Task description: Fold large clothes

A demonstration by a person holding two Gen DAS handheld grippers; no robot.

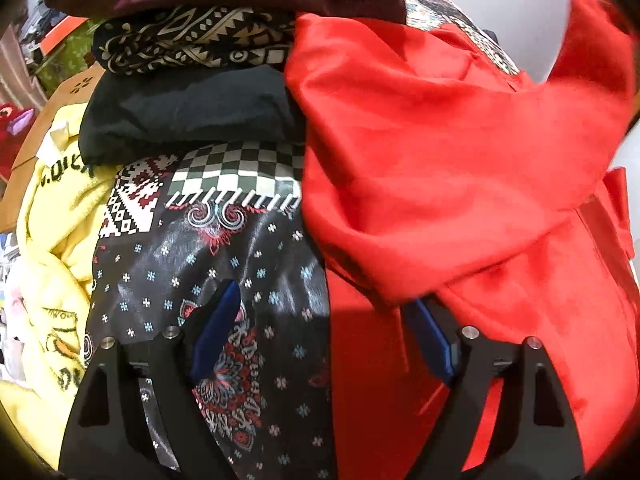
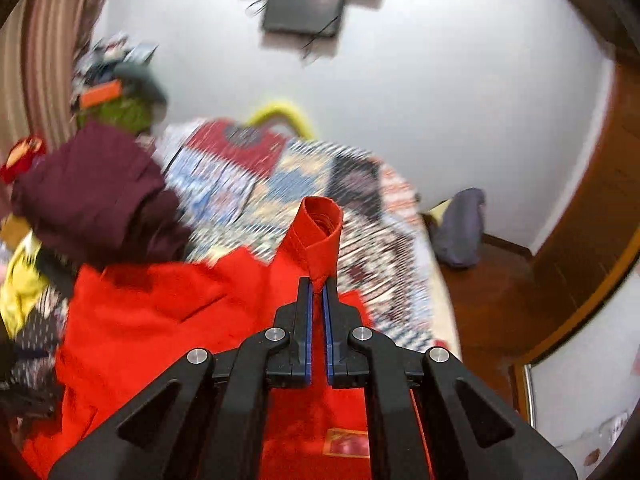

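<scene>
Under the left wrist camera, the red garment point(image 1: 460, 168) lies rumpled and plush over the right half of a dark patterned bedspread point(image 1: 208, 264), beside a stack of folded clothes point(image 1: 192, 76) and a yellow garment point(image 1: 52, 216). Above the cloth, the left gripper point(image 1: 324, 320) stands wide with nothing between its jaws. From the right wrist camera, the right gripper point(image 2: 318, 286) is pinched tight on a rolled red edge, lifting it. Beyond lie a blurred patchwork bed point(image 2: 280, 184), white wall point(image 2: 440, 80) and wooden floor point(image 2: 500, 300).
</scene>
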